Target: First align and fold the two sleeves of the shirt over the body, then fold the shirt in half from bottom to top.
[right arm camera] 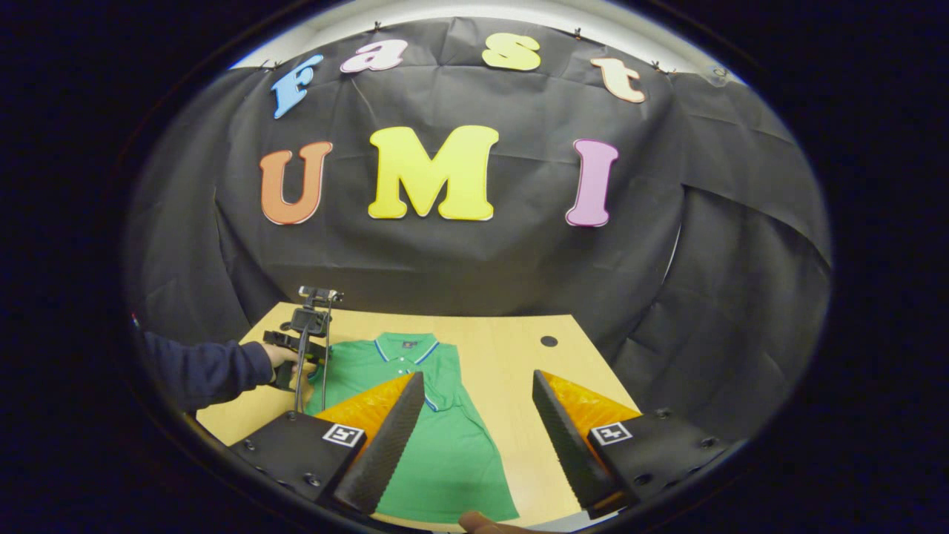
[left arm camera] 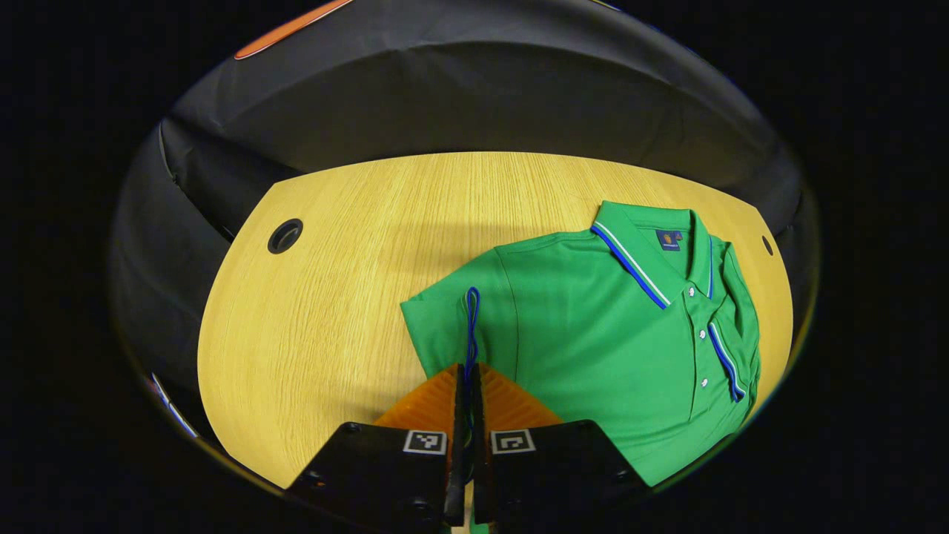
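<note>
Left gripper [left arm camera: 470, 374]: fingers pressed together on the sleeve [left arm camera: 452, 319] hem, at the blue trim [left arm camera: 471, 326]. Gripping the hem gives control of the whole sleeve, judged the right hold for carrying it over the body.
Right gripper [right arm camera: 478, 415]: fingers spread wide, holding nothing, raised above the table [right arm camera: 511, 348]. Judged to be standing clear so the cloth is not disturbed.
Shirt [left arm camera: 593, 341]: green polo, lying flat and face up on the table, collar [left arm camera: 652, 252] toward the far edge, buttons showing. In the left gripper view it sits right of centre; in the right gripper view it lies below and between the spread fingers.
Far sleeve [left arm camera: 734, 326]: appears already laid over the body beside the placket; the fisheye edge makes this uncertain.
Near sleeve: spread outward from the body, not yet folded.
Hand [right arm camera: 285, 360]: in the right gripper view, a hand in a dark sleeve holds the left gripper at the shirt's side.
Step in hand: fold of the near sleeve, judged just starting.
Remaining: bottom-to-top fold not yet done; the lower hem lies flat toward the near edge.
Risk: thin knit may slip from the grip or drag the body out of line if pulled sideways.
</note>
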The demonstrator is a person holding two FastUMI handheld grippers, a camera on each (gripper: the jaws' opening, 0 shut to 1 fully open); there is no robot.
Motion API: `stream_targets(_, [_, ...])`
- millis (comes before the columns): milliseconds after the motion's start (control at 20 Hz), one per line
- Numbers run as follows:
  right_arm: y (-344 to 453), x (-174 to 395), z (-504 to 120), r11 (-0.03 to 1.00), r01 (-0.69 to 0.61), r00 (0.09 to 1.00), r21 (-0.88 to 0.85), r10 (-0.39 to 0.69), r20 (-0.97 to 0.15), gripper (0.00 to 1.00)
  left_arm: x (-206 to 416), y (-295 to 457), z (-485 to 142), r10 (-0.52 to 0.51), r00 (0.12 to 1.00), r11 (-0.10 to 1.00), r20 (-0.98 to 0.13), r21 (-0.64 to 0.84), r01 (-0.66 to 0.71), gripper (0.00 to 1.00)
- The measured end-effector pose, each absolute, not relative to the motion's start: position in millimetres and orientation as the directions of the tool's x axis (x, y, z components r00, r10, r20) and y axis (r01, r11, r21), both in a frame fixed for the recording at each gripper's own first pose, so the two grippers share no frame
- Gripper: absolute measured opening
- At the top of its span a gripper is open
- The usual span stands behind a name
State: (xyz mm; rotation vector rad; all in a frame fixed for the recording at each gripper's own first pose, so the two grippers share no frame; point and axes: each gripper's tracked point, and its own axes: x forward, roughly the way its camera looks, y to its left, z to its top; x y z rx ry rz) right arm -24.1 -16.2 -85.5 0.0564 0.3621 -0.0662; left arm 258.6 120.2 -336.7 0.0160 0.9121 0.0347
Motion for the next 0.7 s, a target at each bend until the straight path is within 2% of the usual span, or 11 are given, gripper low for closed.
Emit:
stream_targets(350, [-6,-22,-91,0.997,0.048,0.932,0.061,-0.023,-0.361,0.92,265,111,-298,0.017,0.672,0.998,-0.741,0.054,0.035,0.05])
stream_targets(550, [-4,-21,-96,0.996,0.051,0.928,0.073,-0.020,-0.372,0.95,267,85,-275,-0.016,0.705,0.994,-0.709,0.066,0.089,0.05])
stream_targets(650, [-4,-22,-99,0.996,0.056,0.926,0.074,-0.024,-0.377,0.92,267,69,-269,-0.036,0.713,0.991,-0.700,0.066,0.115,0.05])
stream_targets(700, [-6,-23,-100,0.996,0.060,0.925,0.073,-0.028,-0.380,0.95,267,64,-268,-0.036,0.715,0.989,-0.698,0.080,0.128,0.05])
